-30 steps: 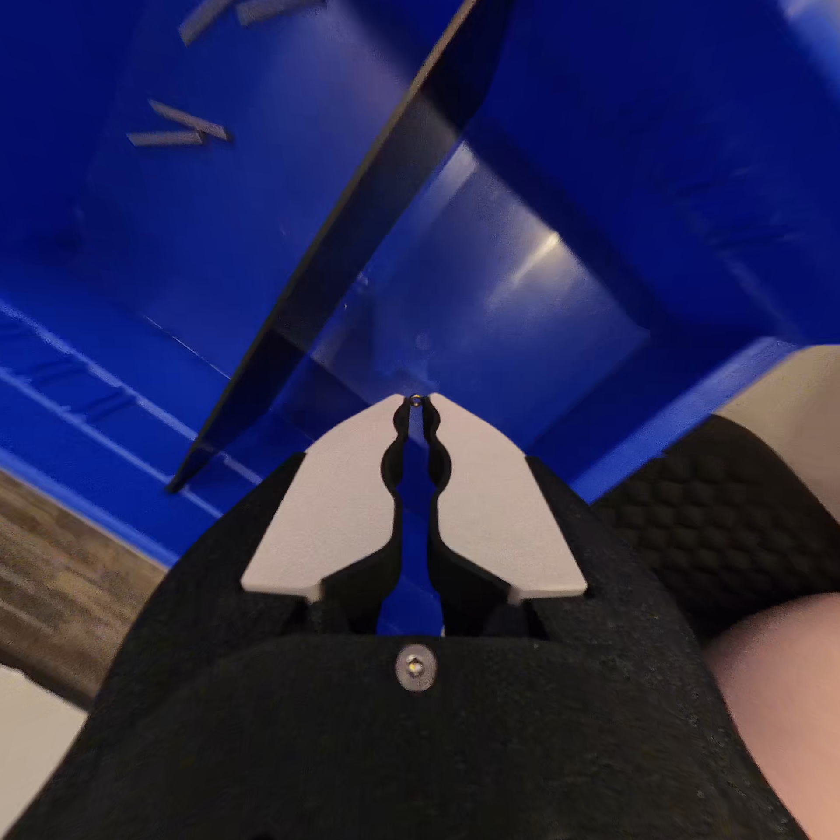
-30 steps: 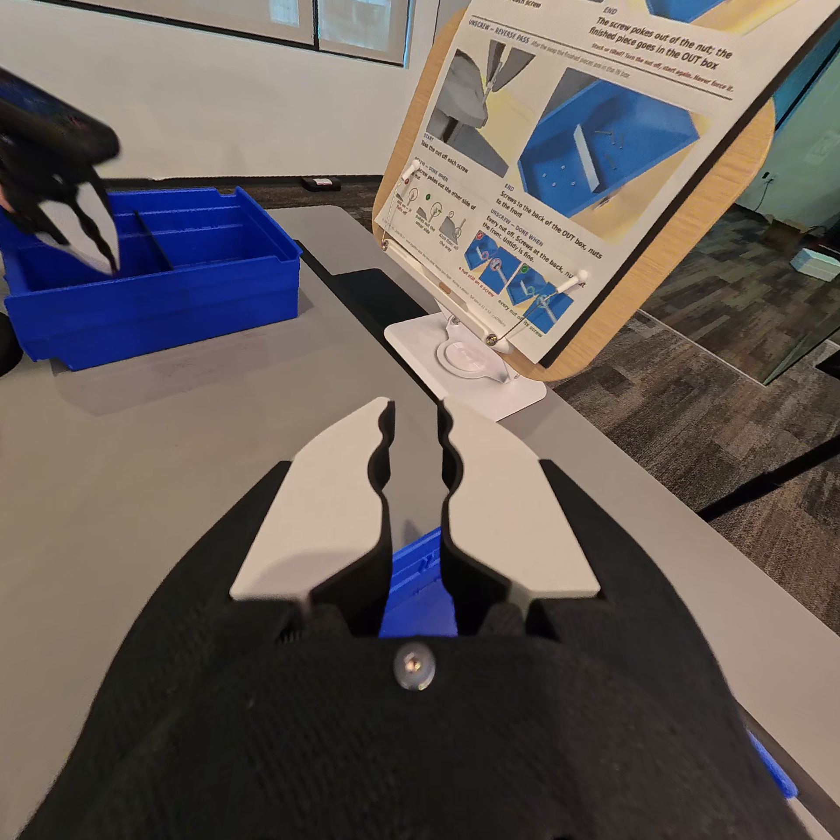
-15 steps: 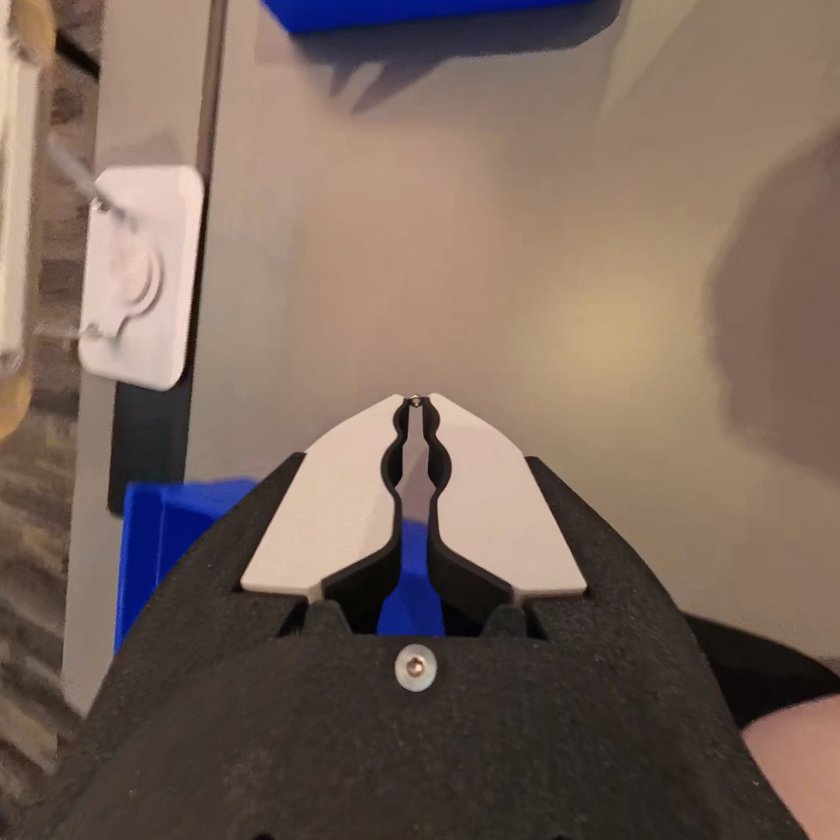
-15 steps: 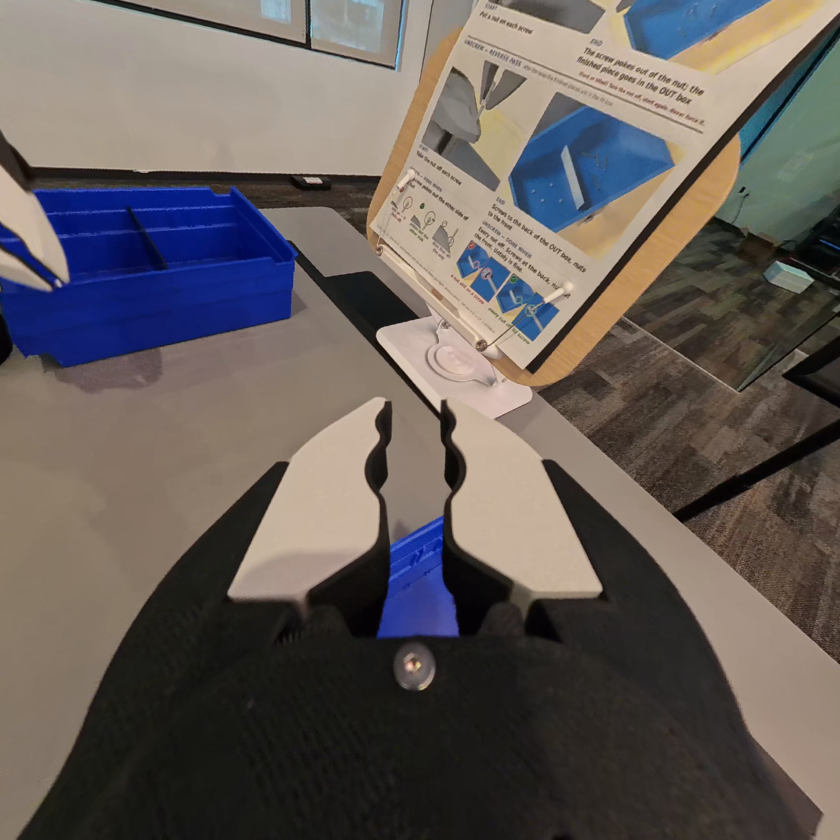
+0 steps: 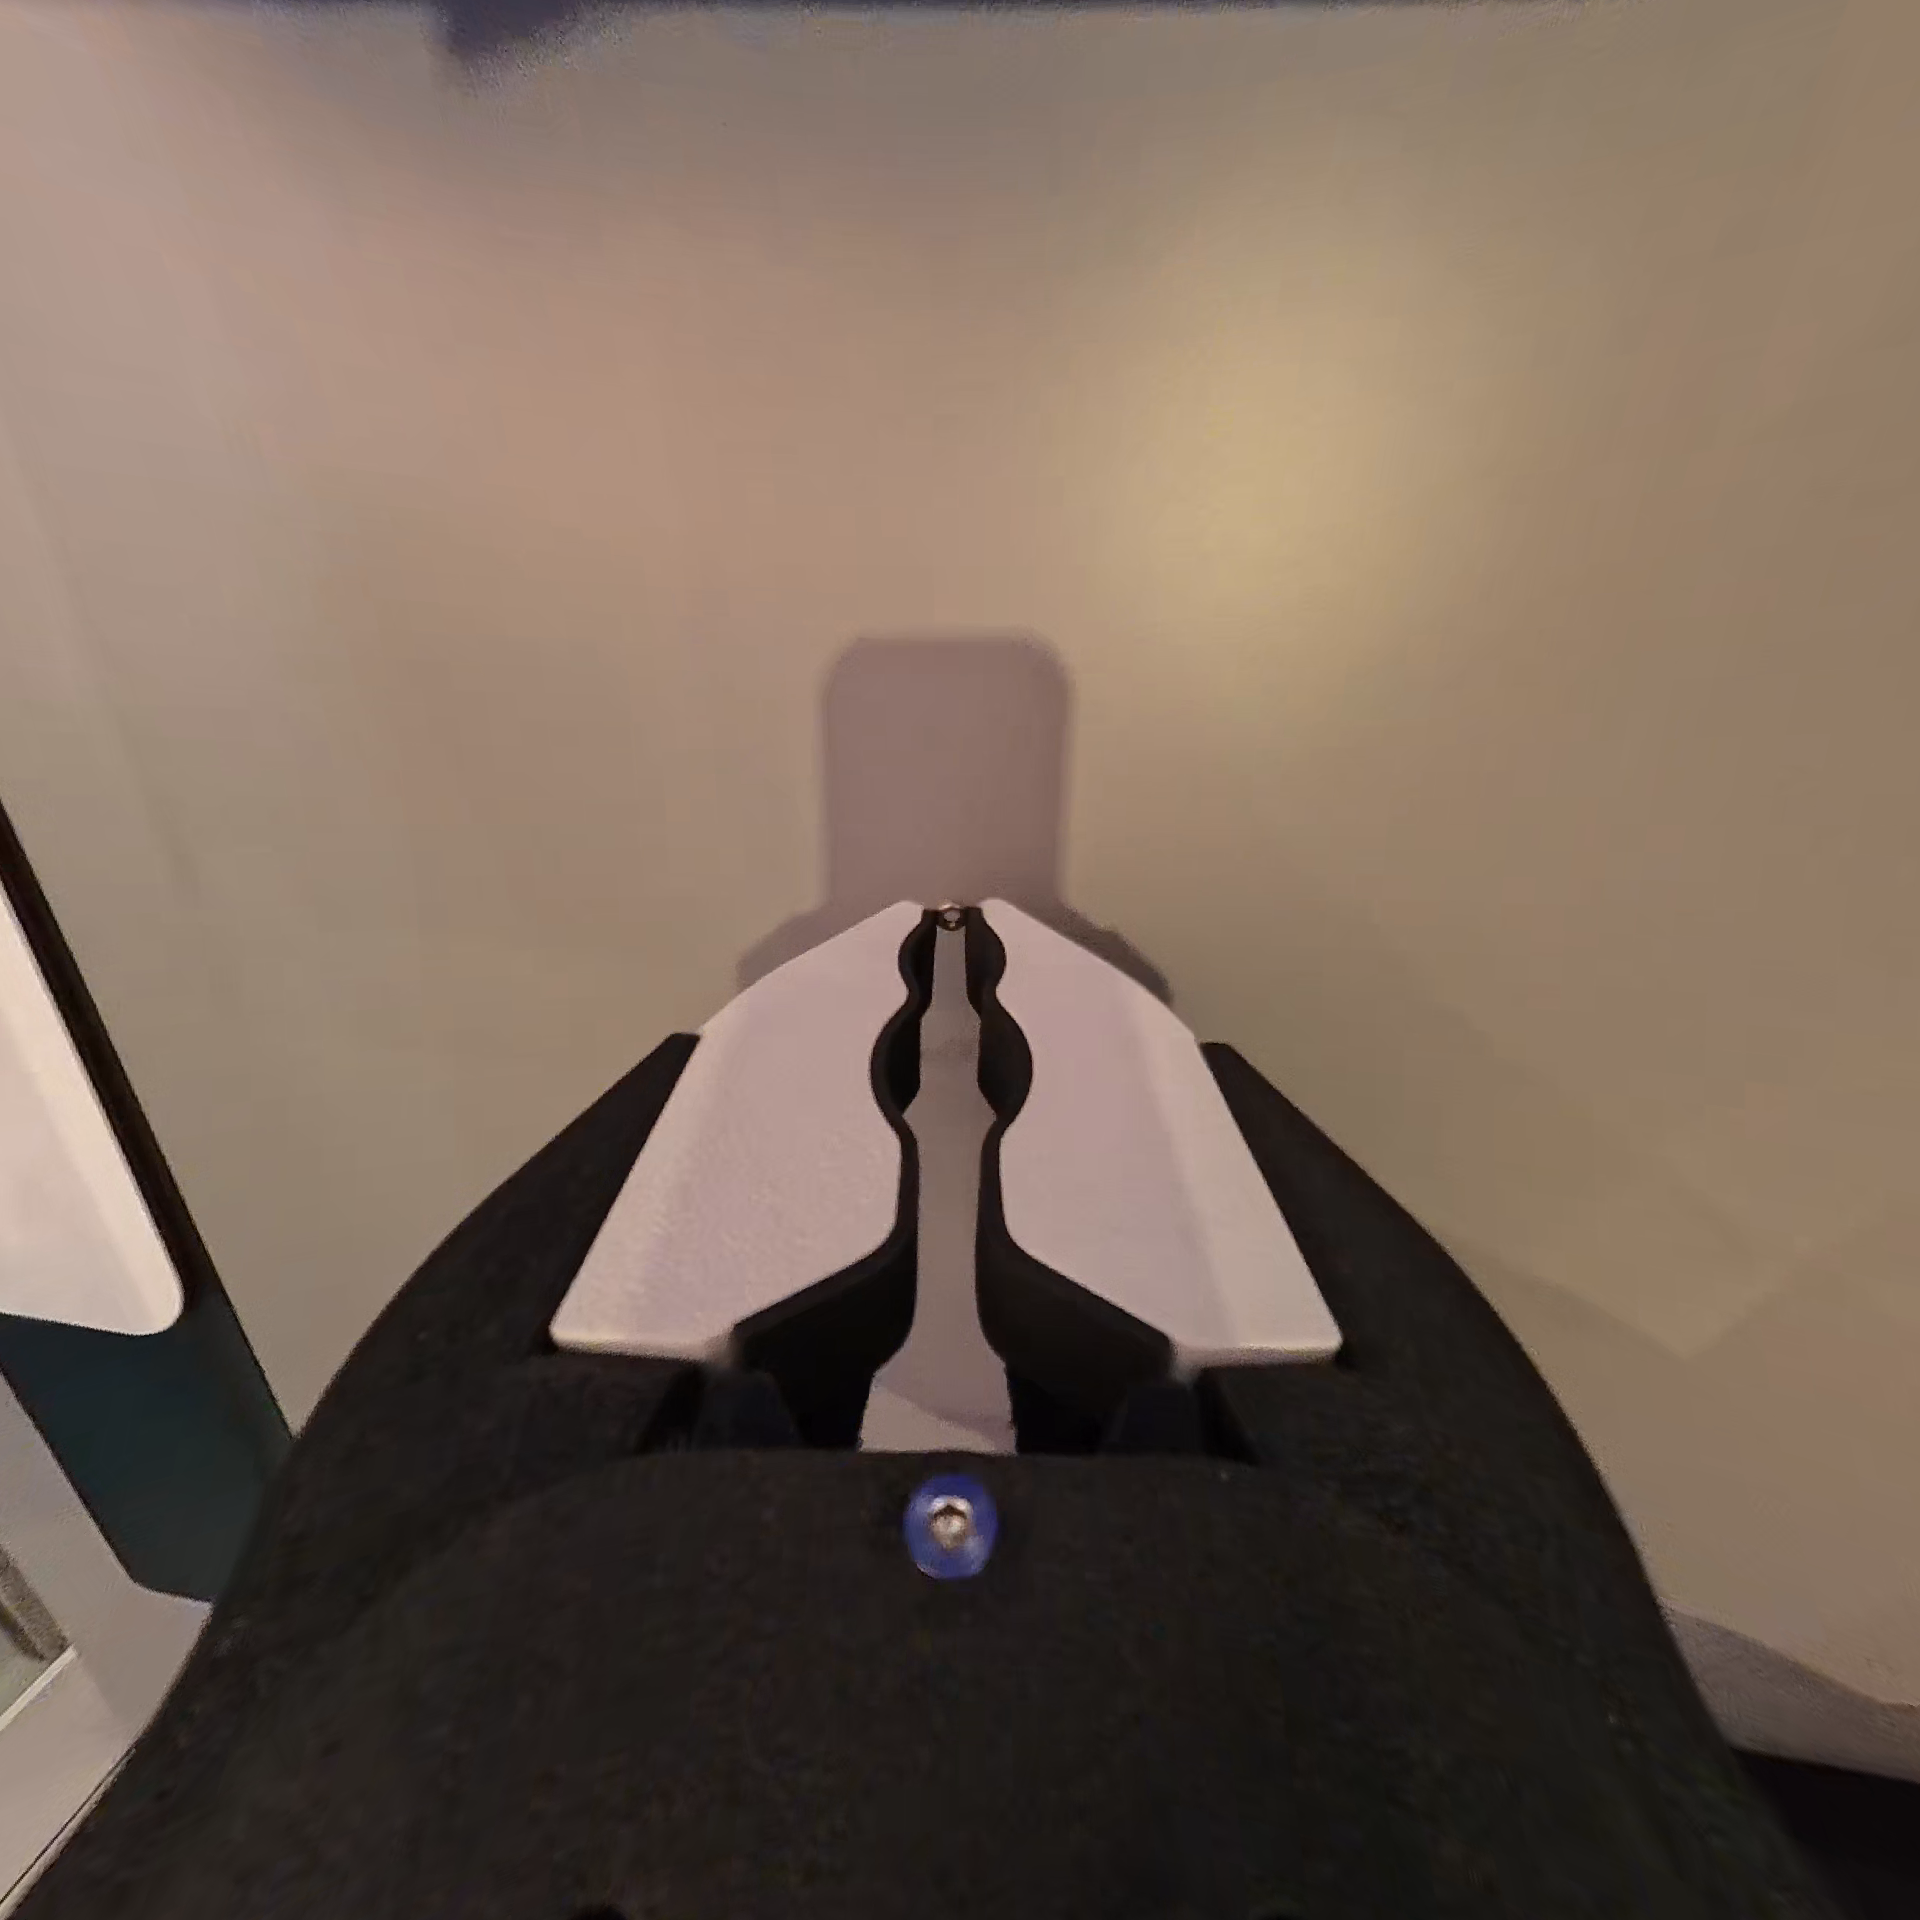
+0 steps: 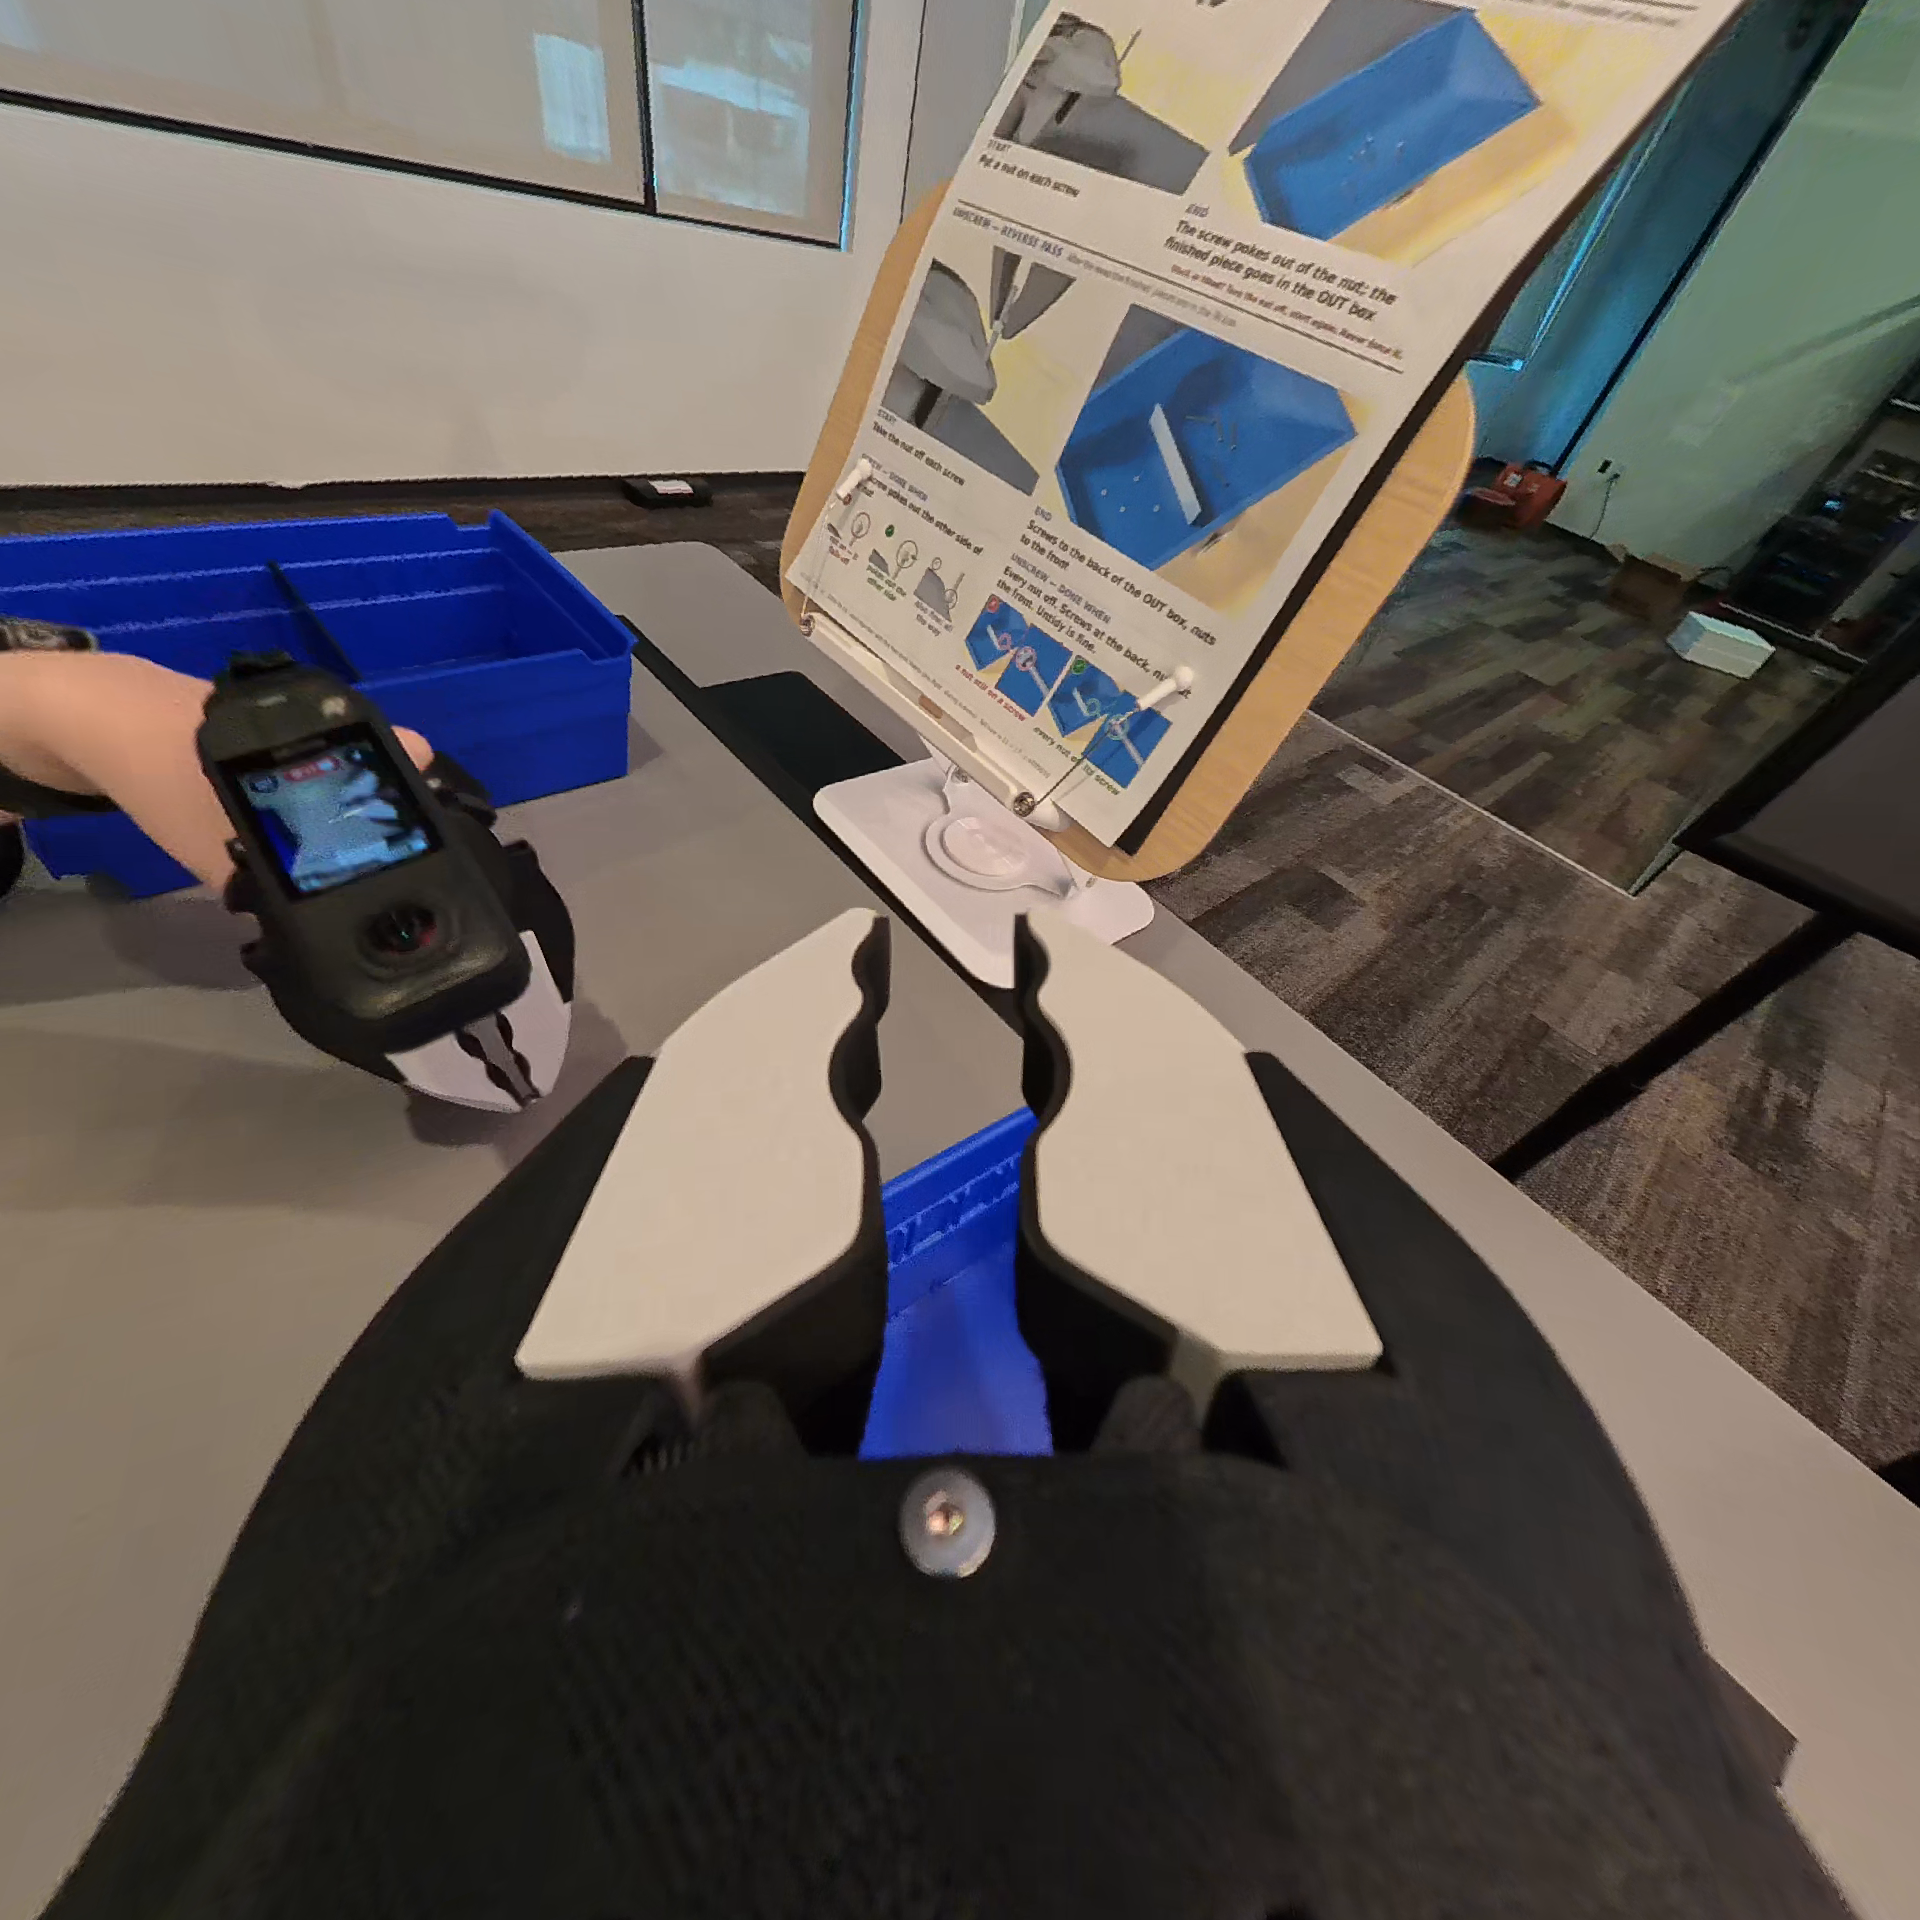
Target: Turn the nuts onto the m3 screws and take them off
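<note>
My left gripper [image 5: 948, 918] is shut on a tiny metal nut [image 5: 948, 915] pinched at its very tips. It points down, close above the grey table [image 5: 1299, 499]. It also shows in the right wrist view [image 6: 509, 1081], held by a hand, left of and just beyond my right gripper. My right gripper [image 6: 951, 940] is open and empty. It hovers over a near blue bin [image 6: 956, 1205], seen only through the gap between its fingers. No screw is visible.
A second blue bin with a dark divider [image 6: 436, 634] stands at the back left of the table. An instruction board on a white stand [image 6: 1132, 488] stands at the table's right edge. A white plate with a dark strip [image 5: 62, 1164] shows in the left wrist view. Some 30 cm of space lies between my two pairs of fingers.
My left gripper has left the far blue bin and come down low over the table near my right gripper, still pinching the nut. My right gripper has barely moved.
</note>
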Demonstrator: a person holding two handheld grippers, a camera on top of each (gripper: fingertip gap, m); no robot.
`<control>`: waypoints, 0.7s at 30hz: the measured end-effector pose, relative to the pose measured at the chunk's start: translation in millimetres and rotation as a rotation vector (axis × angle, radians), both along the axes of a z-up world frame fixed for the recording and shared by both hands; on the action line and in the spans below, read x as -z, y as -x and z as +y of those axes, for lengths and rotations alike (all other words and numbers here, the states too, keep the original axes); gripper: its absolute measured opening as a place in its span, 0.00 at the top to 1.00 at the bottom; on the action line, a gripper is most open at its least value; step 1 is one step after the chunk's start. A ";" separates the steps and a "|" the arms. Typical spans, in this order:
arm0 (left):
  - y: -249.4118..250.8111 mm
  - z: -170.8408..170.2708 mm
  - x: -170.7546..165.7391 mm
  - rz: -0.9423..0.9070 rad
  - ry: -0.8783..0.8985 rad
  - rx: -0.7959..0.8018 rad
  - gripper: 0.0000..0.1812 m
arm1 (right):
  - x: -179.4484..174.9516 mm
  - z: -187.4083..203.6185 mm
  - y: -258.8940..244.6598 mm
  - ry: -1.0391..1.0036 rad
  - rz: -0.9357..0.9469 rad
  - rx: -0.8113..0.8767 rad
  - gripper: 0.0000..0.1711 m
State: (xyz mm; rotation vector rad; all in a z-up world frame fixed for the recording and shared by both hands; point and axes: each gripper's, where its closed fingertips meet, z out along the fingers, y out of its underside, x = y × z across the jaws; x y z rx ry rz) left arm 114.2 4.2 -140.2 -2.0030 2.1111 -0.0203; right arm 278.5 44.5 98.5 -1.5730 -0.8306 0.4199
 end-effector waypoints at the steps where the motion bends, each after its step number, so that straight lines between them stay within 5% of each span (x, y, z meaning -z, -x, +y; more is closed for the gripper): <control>1: -0.1 1.9 3.2 0.006 -0.003 -0.002 0.97 | -1.4 -0.5 -1.3 0.003 0.013 -0.003 0.87; 14: -4.6 -7.7 17.5 0.005 0.134 -0.018 0.92 | -2.5 -1.0 -9.0 0.035 0.052 -0.014 0.87; 17: -8.7 -6.3 -14.3 -0.068 0.182 -0.061 0.88 | -1.3 -1.0 -7.9 0.054 0.071 -0.027 0.86; 21: 5.2 24.6 -98.9 -0.242 0.045 -0.171 0.91 | 1.8 1.0 -10.4 0.054 0.045 -0.006 0.85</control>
